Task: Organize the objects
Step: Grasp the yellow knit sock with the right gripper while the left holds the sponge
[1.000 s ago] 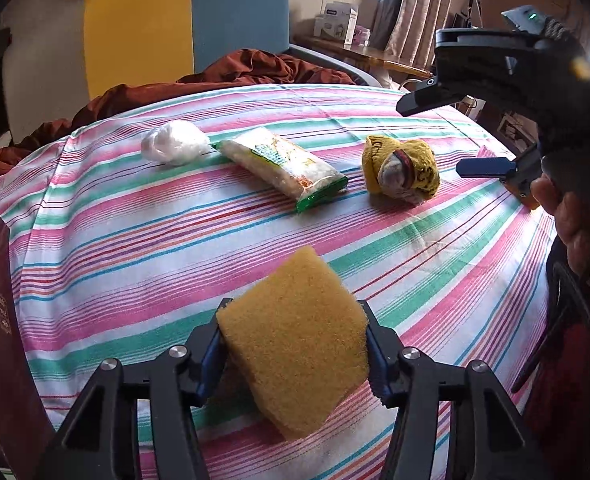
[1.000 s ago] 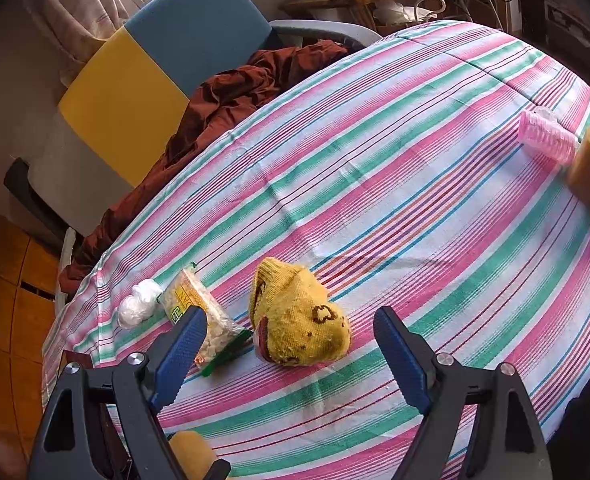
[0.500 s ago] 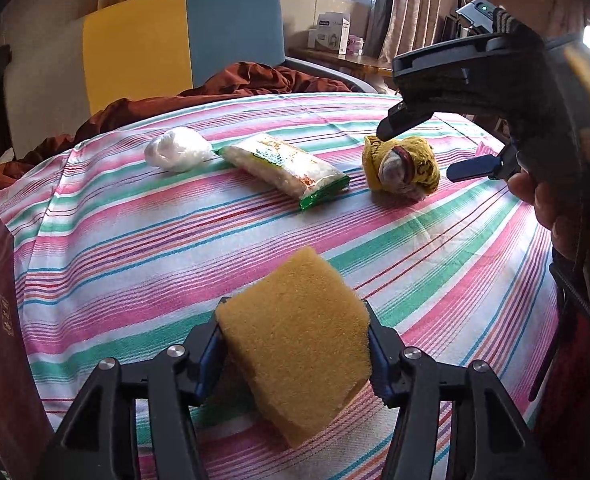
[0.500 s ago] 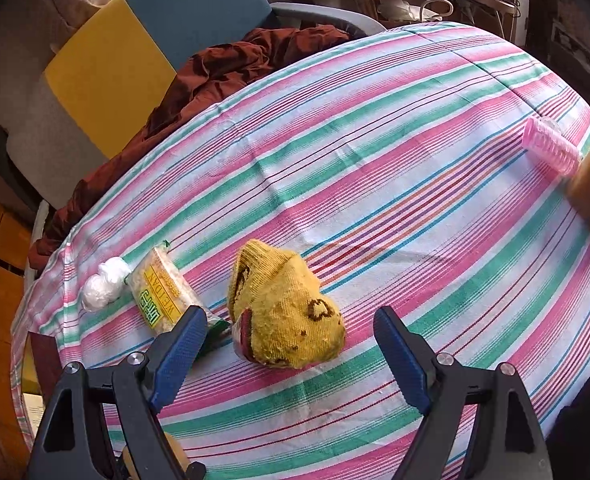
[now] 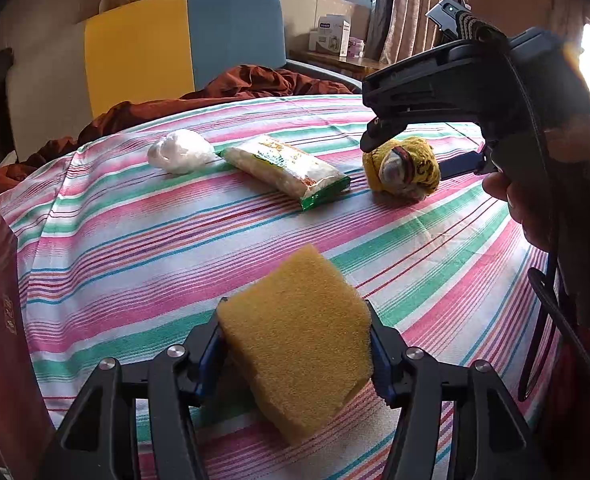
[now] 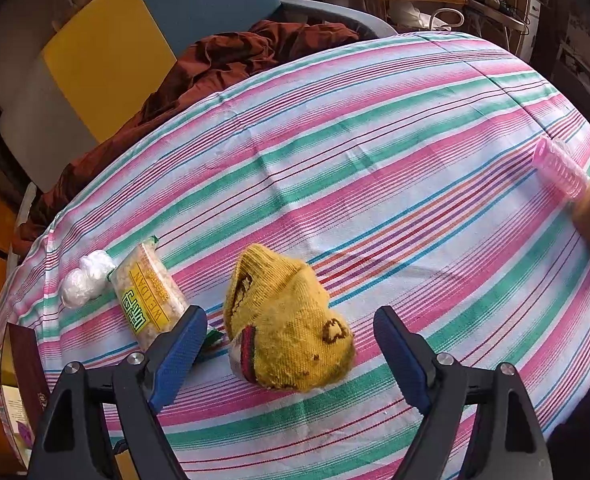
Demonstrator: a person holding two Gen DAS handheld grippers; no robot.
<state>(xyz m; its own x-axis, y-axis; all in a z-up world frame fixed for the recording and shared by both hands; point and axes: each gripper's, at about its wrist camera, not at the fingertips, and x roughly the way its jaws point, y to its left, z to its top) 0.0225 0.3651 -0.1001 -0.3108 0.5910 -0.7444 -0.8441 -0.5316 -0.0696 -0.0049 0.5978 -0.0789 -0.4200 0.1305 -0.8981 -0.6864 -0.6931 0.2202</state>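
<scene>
1. Sunlit room: a window with curtains sits at the upper middle of the left wrist view, with a yellow-and-blue upholstered chair back [image 5: 183,40] below it at upper left.
2. Filling the middle of both views is a round table under a pink, green and white striped cloth [image 5: 135,240]; a rumpled rust-brown fabric [image 6: 235,56] lies along its far edge.
3. At lower centre of the left wrist view, the left gripper [image 5: 297,354] pinches a yellow rectangular sponge block [image 5: 299,340] between its pads, its jaws having just eased slightly wider.
4. At lower centre of the right wrist view, the right gripper [image 6: 291,344] hangs with jaws spread either side of a balled yellow knitted sock [image 6: 287,320], apart from it.
5. Left of the sock lies a clear snack packet with yellow-green label [image 6: 149,294], then a crumpled white plastic wad [image 6: 85,278].
6. At the right edge lies a pink ribbed plastic roller [image 6: 559,168].
</scene>
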